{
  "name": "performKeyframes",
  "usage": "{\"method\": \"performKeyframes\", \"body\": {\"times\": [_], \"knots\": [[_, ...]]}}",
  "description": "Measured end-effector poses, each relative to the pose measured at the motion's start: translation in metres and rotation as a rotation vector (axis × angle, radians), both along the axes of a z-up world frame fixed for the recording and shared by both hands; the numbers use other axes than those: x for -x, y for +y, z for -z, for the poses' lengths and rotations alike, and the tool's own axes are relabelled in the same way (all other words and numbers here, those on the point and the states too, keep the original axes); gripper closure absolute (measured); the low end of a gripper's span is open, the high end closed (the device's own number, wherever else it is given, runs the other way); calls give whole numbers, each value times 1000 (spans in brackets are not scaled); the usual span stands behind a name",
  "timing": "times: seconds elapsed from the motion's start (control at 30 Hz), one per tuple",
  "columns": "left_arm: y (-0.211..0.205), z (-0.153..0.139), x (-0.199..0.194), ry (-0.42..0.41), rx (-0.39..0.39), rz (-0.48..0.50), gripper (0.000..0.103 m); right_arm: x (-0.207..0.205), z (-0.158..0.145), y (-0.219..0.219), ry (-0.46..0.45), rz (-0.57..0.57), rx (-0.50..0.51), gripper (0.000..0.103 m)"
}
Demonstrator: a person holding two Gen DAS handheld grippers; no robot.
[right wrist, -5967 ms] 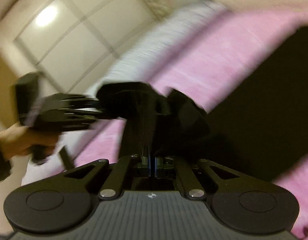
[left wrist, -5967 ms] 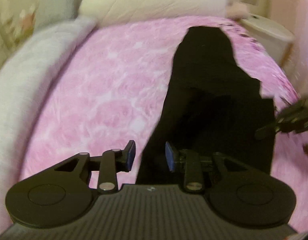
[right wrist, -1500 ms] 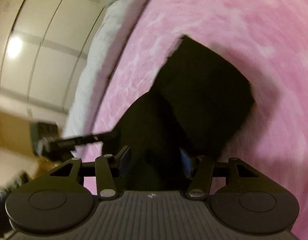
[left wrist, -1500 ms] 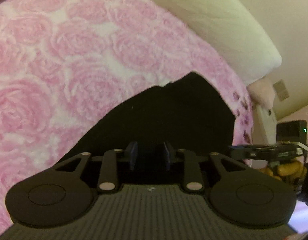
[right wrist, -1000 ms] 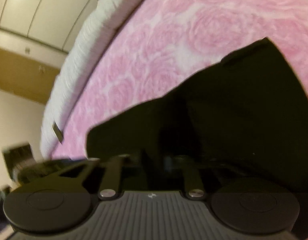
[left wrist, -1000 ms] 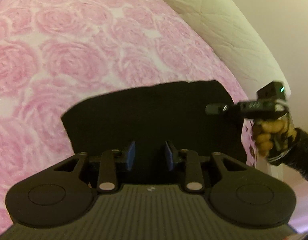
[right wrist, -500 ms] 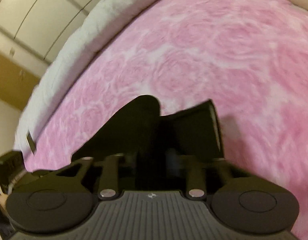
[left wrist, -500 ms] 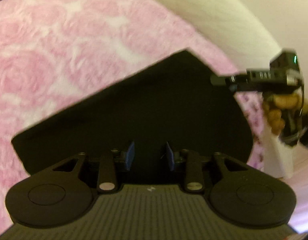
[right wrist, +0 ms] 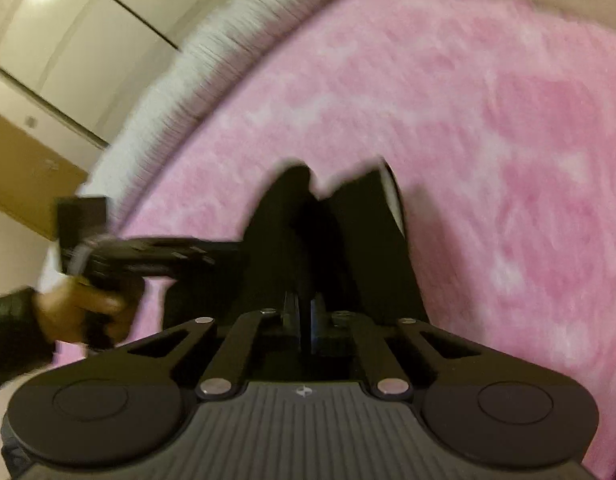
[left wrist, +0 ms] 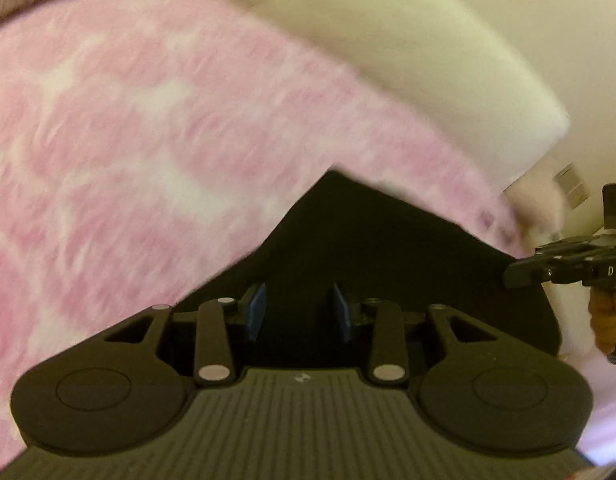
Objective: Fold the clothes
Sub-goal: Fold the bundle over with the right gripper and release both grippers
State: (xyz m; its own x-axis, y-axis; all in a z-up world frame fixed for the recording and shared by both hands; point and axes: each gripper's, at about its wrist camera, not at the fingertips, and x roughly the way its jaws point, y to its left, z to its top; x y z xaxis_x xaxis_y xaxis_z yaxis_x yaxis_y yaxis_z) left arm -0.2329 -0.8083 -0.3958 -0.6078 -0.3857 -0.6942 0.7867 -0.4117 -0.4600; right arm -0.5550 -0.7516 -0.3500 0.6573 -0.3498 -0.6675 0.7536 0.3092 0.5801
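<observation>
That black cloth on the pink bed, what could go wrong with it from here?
Only the right gripper pinches the black cloth; the left gripper hangs open above it, so the fold may sag or come out crooked. The pinch looks to be on a thin edge, which might slip. The fuzzy pink blanket could drag on the cloth and bunch it.
</observation>
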Motion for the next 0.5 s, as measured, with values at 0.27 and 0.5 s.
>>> {"method": "performKeyframes", "body": {"times": [0.27, 0.5], "knots": [[-9, 29, 30, -43, -42, 43, 74, 39, 35, 6, 63, 107, -97, 83], [-19, 16, 9, -49, -24, -33, 77, 18, 3, -21, 71, 70, 73, 68]]}}
